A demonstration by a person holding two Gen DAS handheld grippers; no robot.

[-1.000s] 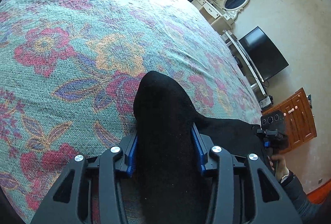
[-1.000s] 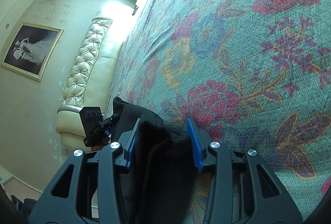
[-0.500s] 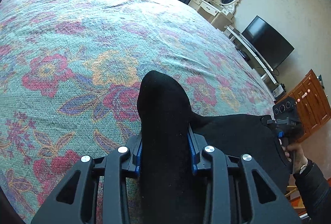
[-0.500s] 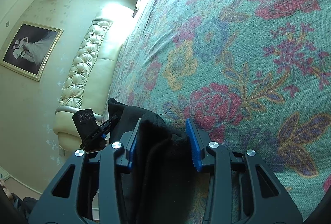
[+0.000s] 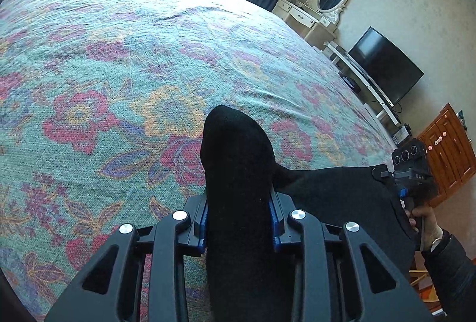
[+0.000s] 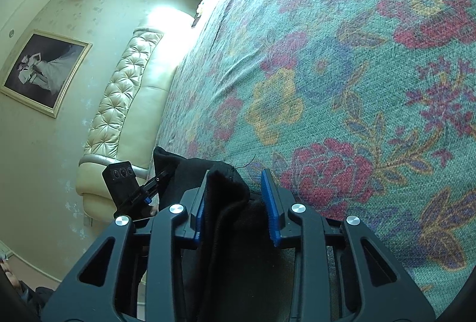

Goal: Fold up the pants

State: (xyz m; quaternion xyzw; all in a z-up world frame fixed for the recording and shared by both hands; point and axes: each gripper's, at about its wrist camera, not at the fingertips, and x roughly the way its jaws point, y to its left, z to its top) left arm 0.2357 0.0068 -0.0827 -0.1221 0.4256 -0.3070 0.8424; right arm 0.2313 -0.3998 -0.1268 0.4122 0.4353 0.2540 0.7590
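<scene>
The black pants (image 5: 235,149) lie at the near edge of a floral bedspread (image 5: 119,69). A bunched fold of them sticks forward between the jaws of my left gripper (image 5: 239,203), whose closing blue pads press on both of its sides. From there the cloth stretches right (image 5: 336,191) to the other gripper (image 5: 413,173), held by a hand (image 5: 422,218). In the right wrist view my right gripper (image 6: 235,188) is closing on a crumpled edge of the pants (image 6: 226,232), which fills the gap between its pads. The left gripper (image 6: 125,182) shows at the left there.
The bedspread (image 6: 357,69) runs far ahead of both grippers. A tufted cream headboard (image 6: 119,102) and a framed picture (image 6: 44,72) are on the left wall. A television (image 5: 383,63), a white dresser with a mirror (image 5: 315,12) and a wooden cabinet (image 5: 446,149) stand beyond the bed.
Both pairs of jaws have narrowed onto the black cloth. The left wrist view has rolled and tipped, showing more of the window and far wall. The pants stay at the bed's edge.
</scene>
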